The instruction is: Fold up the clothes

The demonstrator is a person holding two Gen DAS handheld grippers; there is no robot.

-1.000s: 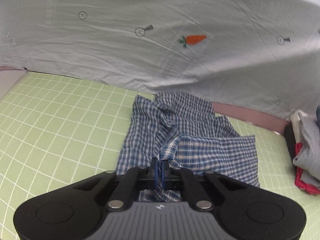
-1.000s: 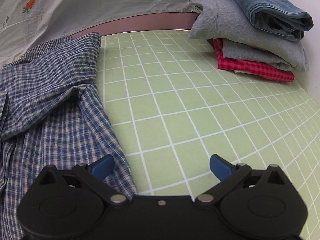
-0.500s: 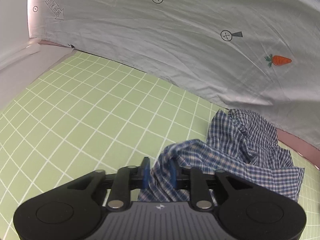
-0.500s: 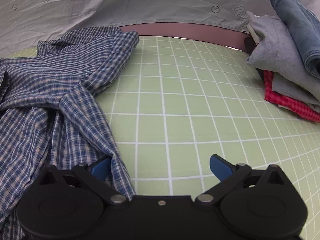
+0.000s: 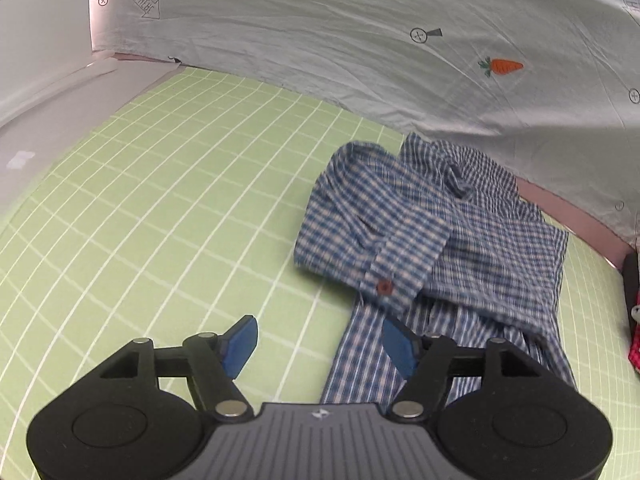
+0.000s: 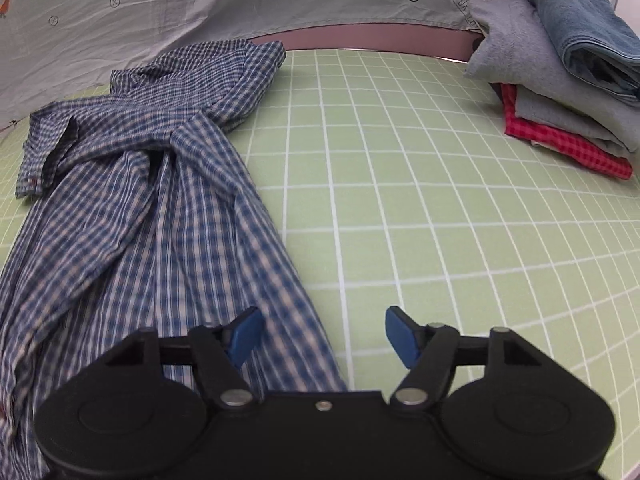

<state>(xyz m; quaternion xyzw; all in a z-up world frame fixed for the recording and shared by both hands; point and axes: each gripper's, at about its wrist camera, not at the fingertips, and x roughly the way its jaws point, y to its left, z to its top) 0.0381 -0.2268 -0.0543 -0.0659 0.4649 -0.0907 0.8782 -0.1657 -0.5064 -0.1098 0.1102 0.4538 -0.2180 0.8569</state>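
Observation:
A blue and white checked shirt (image 5: 440, 232) lies crumpled on the green grid mat (image 5: 160, 200), with a sleeve cuff and its dark red button (image 5: 384, 287) folded over on top. My left gripper (image 5: 320, 346) hovers at the shirt's near left edge. Its jaws are opening and hold nothing, and the shirt's strip runs under the right finger. In the right wrist view the shirt (image 6: 152, 200) spreads to the left. My right gripper (image 6: 323, 337) stands over its right hem. Its jaws are closing, the hem lies between them near the left pad, and neither pad presses on it.
A stack of folded clothes (image 6: 560, 80) sits at the mat's far right: jeans on top, grey pieces, a red checked one below. A pale sheet printed with carrots (image 5: 360, 40) hangs along the back. A white raised edge (image 5: 52, 92) borders the mat's left side.
My left gripper has opened and let go of the shirt fold it was pinching, and the sleeve now lies on the shirt. My right gripper's jaws have narrowed over the hem.

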